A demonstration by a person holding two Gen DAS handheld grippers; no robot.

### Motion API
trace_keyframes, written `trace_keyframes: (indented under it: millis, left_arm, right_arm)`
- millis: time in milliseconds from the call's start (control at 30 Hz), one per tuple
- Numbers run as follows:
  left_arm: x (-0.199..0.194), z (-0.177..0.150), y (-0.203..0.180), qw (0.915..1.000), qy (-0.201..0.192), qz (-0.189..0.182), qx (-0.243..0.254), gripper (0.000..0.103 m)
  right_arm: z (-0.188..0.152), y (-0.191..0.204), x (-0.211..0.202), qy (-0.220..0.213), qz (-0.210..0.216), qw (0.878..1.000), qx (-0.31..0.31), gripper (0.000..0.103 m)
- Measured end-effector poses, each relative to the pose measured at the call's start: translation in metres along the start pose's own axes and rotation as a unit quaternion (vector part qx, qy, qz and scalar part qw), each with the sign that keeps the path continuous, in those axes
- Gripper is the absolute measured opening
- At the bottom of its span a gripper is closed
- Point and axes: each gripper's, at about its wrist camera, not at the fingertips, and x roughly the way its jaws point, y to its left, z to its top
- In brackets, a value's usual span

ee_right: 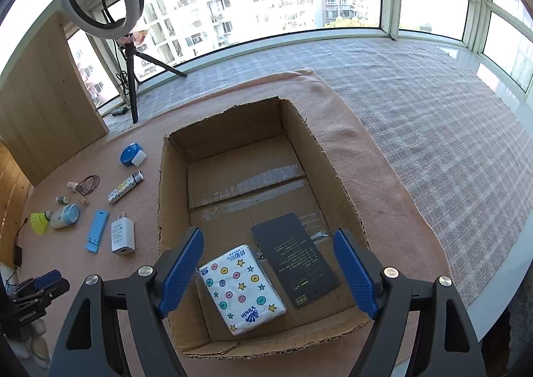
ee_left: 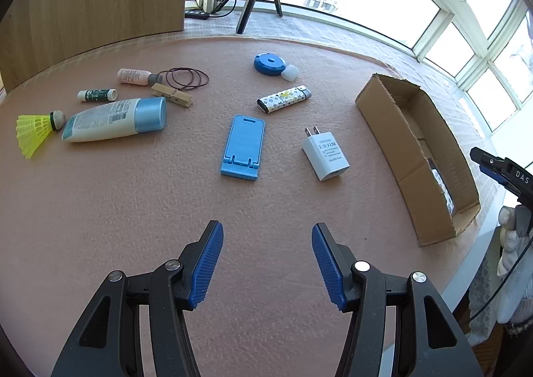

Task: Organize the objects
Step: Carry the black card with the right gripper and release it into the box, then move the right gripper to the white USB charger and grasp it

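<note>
While both grippers hang above the pink mat (ee_left: pixel 133 210), nothing is held.

Left gripper (ee_left: pixel 267 263): fingers spread wide, nothing between them, over bare mat near its front edge.
Right gripper (ee_right: pixel 269 272): fingers spread wide, nothing gripped, above the front end of the box (ee_right: pixel 166 197).
Box: open cardboard, at the mat's right edge.
In the box: tissue pack (ee_right: pixel 242 288) at the front, dark card (ee_right: pixel 294 258) just beside it on the right; the back half shows only taped floor.
Mat centre: blue stand (ee_left: pixel 243 147), white charger (ee_left: pixel 325 155) near its right, patterned lighter (ee_left: pixel 284 99) behind them.
Mat back: blue tape measure (ee_left: pixel 269 64).
Mat left: lotion bottle (ee_left: pixel 115 120), shuttlecock (ee_left: pixel 36 132) just beside its base, clothespin (ee_left: pixel 171 95), hair ties (ee_left: pixel 186 78), small pink bottle (ee_left: pixel 135 76), green tube (ee_left: pixel 97 95).
</note>
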Motion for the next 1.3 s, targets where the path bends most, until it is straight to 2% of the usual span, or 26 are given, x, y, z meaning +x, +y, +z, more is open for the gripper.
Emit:
trace_keyframes:
  millis: [233, 433, 667, 833, 867, 933, 1000, 1067, 1167, 1300]
  left_arm:
    - [0.005, 0.003, 0.015, 0.9996, 0.014, 0.021, -0.008, 0.063]
    - [0.007, 0.002, 0.03, 0.9993, 0.023, 0.018, -0.024, 0.065]
    - [0.01, 0.004, 0.031, 0.9993, 0.028, 0.004, -0.023, 0.065]
    - [0.017, 0.009, 0.013, 0.9996, 0.023, -0.016, 0.006, 0.064]
    - [0.02, 0.01, 0.009, 0.9995, 0.024, -0.02, 0.01, 0.064]
    - [0.026, 0.012, 0.0, 0.9991, 0.025, -0.029, 0.02, 0.064]
    - [0.032, 0.016, -0.006, 0.9982, 0.032, -0.045, 0.023, 0.06]
    - [0.039, 0.019, -0.011, 0.9973, 0.038, -0.061, 0.02, 0.055]
    - [0.048, 0.026, -0.018, 0.9968, 0.039, -0.066, 0.022, 0.049]
    - [0.061, 0.035, -0.03, 0.9962, 0.04, -0.072, 0.03, 0.047]
  right_arm:
    - [-0.001, 0.022, -0.011, -0.02, 0.022, 0.999, -0.012, 0.077]
    - [-0.011, 0.051, -0.015, -0.025, 0.067, 0.997, -0.012, 0.077]
    - [-0.029, 0.105, -0.01, -0.009, 0.112, 0.992, -0.058, 0.077]
    - [-0.032, 0.129, 0.009, 0.025, 0.151, 0.986, -0.067, 0.076]
    - [-0.031, 0.133, 0.013, 0.031, 0.155, 0.985, -0.067, 0.075]
    - [-0.026, 0.139, 0.025, 0.049, 0.171, 0.982, -0.066, 0.059]
    - [-0.02, 0.144, 0.038, 0.073, 0.189, 0.978, -0.059, 0.05]
    - [-0.015, 0.149, 0.05, 0.088, 0.196, 0.975, -0.056, 0.05]
    - [-0.01, 0.156, 0.067, 0.108, 0.189, 0.974, -0.061, 0.047]
    - [-0.007, 0.164, 0.089, 0.138, 0.181, 0.971, -0.074, 0.04]
